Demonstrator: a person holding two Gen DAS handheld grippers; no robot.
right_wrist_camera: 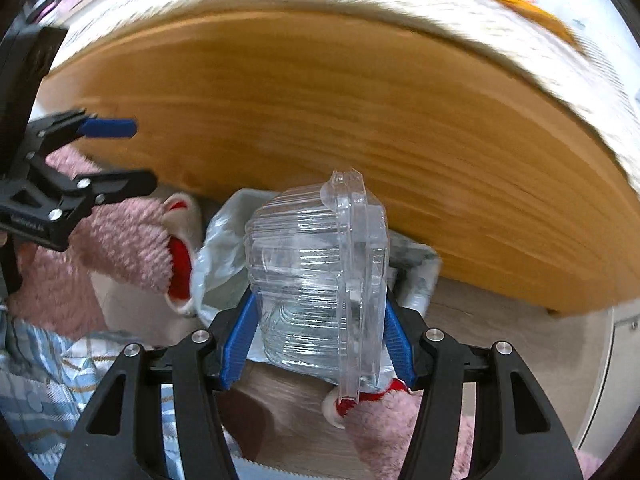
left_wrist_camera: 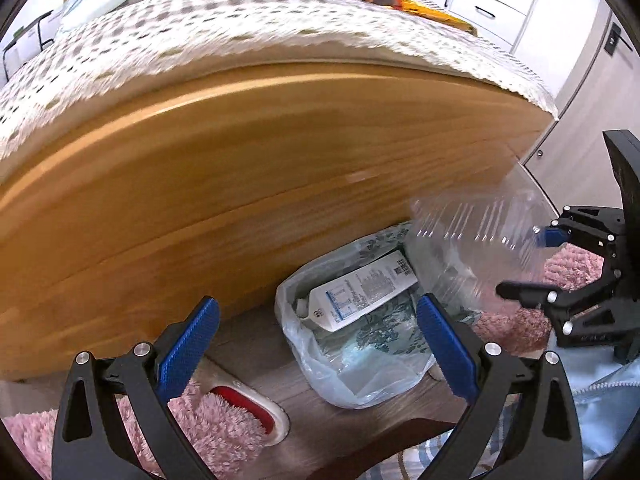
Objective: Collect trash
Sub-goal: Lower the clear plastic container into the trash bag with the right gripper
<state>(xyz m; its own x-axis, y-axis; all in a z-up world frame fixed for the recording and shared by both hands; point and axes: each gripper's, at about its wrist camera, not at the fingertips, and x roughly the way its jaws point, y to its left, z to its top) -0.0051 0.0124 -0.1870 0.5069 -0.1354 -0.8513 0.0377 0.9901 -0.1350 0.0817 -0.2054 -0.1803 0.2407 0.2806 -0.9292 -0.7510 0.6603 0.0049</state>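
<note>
The right gripper (right_wrist_camera: 316, 328) clamps a clear plastic clamshell container (right_wrist_camera: 316, 276) above a plastic trash bag (left_wrist_camera: 360, 356) on the wood-look floor (left_wrist_camera: 256, 344), beside a wooden bed frame (left_wrist_camera: 240, 184). The left gripper (left_wrist_camera: 316, 344) hangs open and empty. 2 pink slippers (right_wrist_camera: 128, 240) lie nearby.

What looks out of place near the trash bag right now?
Nothing is spilled. The trash bag sits slumped on the floor against the wooden bed frame, crowded by pink slippers. The right gripper holds a clear plastic container above it.
</note>
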